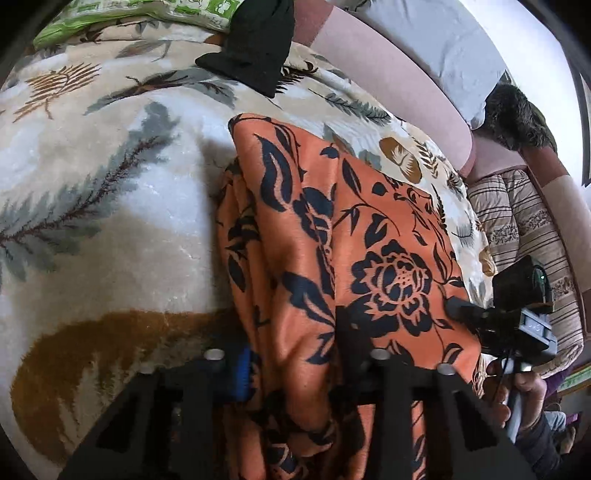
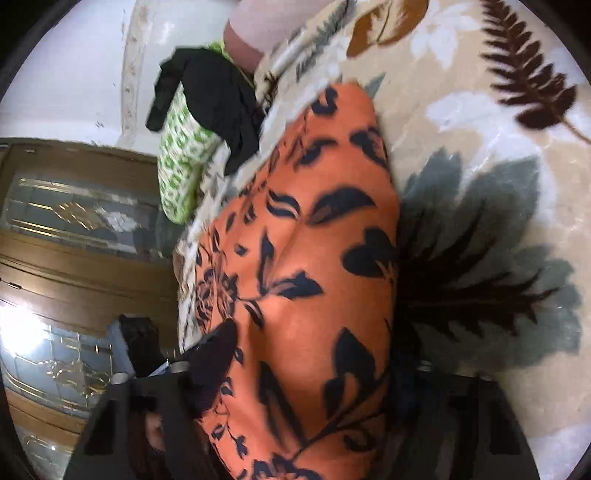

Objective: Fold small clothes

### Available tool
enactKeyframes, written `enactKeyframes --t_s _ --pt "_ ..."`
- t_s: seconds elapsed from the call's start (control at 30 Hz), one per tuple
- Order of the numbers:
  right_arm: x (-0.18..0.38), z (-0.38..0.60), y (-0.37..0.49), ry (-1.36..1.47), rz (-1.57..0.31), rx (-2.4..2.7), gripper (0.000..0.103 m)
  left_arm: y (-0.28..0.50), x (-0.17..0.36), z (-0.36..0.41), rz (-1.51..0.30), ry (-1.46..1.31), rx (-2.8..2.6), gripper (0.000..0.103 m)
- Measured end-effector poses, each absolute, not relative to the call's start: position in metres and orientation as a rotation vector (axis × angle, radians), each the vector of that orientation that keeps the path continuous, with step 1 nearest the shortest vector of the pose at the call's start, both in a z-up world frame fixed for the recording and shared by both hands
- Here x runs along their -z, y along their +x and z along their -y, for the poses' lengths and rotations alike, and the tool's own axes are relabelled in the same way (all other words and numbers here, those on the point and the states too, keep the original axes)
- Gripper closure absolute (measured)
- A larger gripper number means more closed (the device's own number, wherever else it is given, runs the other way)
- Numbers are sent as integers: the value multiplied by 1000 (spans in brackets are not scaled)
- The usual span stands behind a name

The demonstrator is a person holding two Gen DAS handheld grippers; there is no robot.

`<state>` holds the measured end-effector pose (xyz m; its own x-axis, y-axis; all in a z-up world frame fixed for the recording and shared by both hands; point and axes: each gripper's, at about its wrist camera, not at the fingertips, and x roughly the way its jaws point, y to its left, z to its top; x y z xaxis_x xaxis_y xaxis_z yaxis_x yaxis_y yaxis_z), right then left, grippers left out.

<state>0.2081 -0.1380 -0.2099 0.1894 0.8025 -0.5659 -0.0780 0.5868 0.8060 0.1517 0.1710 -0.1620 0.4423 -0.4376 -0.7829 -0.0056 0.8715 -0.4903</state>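
Orange cloth printed with dark blue flowers and leaves lies in folds on a bed covered by a plush cream blanket with grey and brown fern leaves; in the right wrist view the same cloth bulges up over the blanket. Behind it, a black garment sits crumpled near the far edge of the bed, beside a green-and-white patterned bundle, and a pink padded edge runs along the side. The left gripper has the near end of the orange cloth bunched between its fingers, the jaws drawn in narrow around the fabric. The right gripper straddles the cloth too, with fabric filling the gap between its fingers, though blur hides whether the pads actually press on it. A hand grasps the right gripper's handle.
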Motion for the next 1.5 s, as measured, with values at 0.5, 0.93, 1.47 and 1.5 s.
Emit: enactKeyframes --t_s 0.5,0.93,1.47,1.5 --pt "113 206 191 616 -1019 -737 62 159 69 -82 -891 -337 402 73" --pt "144 277 252 602 -1053 -643 62 218 121 -28 -960 -362 401 72" --pt "125 277 213 563 -987 -599 34 172 96 -22 -859 -165 412 59" --pt "127 269 210 572 -999 -640 33 172 104 -17 -882 -147 419 59"
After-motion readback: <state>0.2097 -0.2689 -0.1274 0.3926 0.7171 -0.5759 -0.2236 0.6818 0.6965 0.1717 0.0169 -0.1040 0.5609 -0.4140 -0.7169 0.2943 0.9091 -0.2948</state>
